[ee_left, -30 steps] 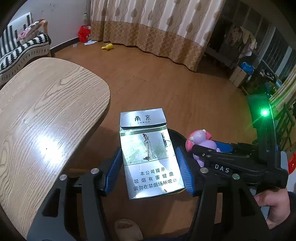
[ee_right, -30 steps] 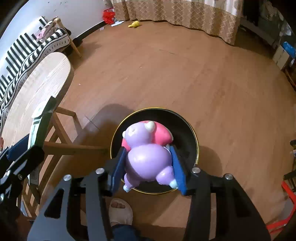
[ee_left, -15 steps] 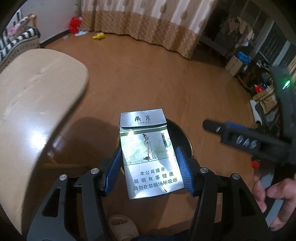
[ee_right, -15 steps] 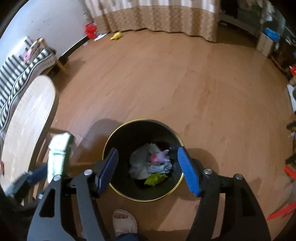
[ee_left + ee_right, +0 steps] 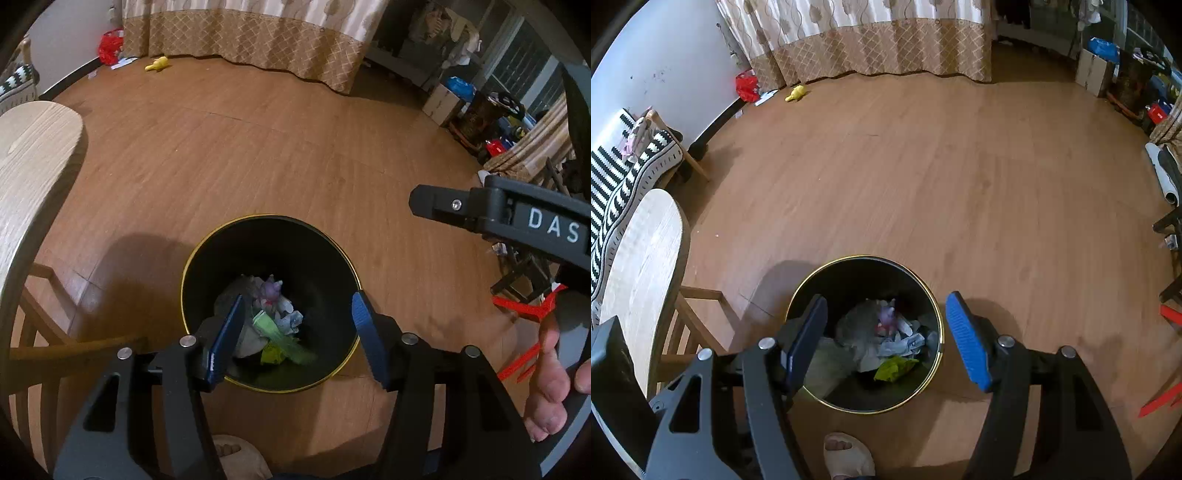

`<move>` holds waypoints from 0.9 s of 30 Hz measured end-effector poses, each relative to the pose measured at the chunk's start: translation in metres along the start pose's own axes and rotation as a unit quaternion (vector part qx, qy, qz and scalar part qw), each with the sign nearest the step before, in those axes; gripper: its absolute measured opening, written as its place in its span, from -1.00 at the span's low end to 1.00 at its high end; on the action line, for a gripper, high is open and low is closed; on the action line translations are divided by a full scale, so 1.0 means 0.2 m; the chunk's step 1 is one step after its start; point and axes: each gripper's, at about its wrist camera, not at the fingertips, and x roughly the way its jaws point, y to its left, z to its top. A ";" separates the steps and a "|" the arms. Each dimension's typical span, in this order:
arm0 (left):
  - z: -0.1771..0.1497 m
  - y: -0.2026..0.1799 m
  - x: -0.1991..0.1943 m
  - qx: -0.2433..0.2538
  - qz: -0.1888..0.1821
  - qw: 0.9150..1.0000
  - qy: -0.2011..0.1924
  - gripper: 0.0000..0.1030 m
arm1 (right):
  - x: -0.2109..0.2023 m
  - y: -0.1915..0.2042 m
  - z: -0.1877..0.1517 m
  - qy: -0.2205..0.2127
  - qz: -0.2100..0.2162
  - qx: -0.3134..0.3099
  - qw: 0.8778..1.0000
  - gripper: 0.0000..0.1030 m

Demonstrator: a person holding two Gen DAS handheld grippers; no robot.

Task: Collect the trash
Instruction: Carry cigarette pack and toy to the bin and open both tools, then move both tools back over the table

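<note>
Two grippers, the left gripper (image 5: 295, 325) just opening and the right gripper (image 5: 886, 332) apart, both empty, hover over one black bin (image 5: 207, 266) on a wooden floor (image 5: 923, 166) beside one table (image 5: 33, 155).

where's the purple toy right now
The purple toy lies inside the black trash bin on the wooden floor, on top of crumpled paper, seen in the left wrist view just beyond the open left gripper; a green wrapper lies beside it.

White letters "DAS" stand on the black body of the right gripper (image 5: 546, 225); no other text is legible.
</note>
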 end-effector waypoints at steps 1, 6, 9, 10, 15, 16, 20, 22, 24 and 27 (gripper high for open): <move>0.00 0.00 0.01 -0.001 0.003 1.000 0.001 0.37 | 0.00 -0.01 0.00 -0.001 0.000 0.001 1.000 0.28; 0.00 0.04 -0.04 -0.019 0.019 1.000 -0.011 0.79 | 0.00 -0.02 0.00 -0.003 0.004 0.010 1.000 0.39; 0.00 0.10 -0.12 -0.037 0.033 0.999 -0.018 0.87 | -0.02 -0.01 0.00 -0.011 0.008 0.012 1.000 0.47; 0.00 0.14 -0.16 -0.047 0.037 0.998 -0.021 0.87 | -0.03 0.00 0.00 -0.018 0.010 0.013 1.000 0.52; -0.03 0.36 -0.49 -0.082 0.067 0.992 -0.069 0.87 | -0.08 0.11 -0.02 -0.028 0.032 -0.006 0.999 0.56; -0.04 0.41 -0.56 -0.088 0.074 0.990 -0.080 0.87 | -0.08 0.14 -0.01 -0.029 0.036 -0.013 0.999 0.56; -0.14 0.71 -0.91 -0.148 0.127 0.972 -0.132 0.87 | -0.11 0.35 -0.02 -0.032 0.058 -0.053 0.996 0.56; -0.21 0.88 -1.05 -0.184 0.157 0.960 -0.143 0.87 | -0.13 0.50 -0.04 -0.035 0.067 -0.083 0.994 0.56; -0.31 1.07 -1.18 -0.226 0.194 0.943 -0.149 0.87 | -0.15 0.65 -0.08 -0.033 0.086 -0.115 0.989 0.57; -0.52 1.36 -1.38 -0.297 0.232 0.913 -0.153 0.87 | -0.15 0.93 -0.17 -0.025 0.109 -0.180 0.977 0.59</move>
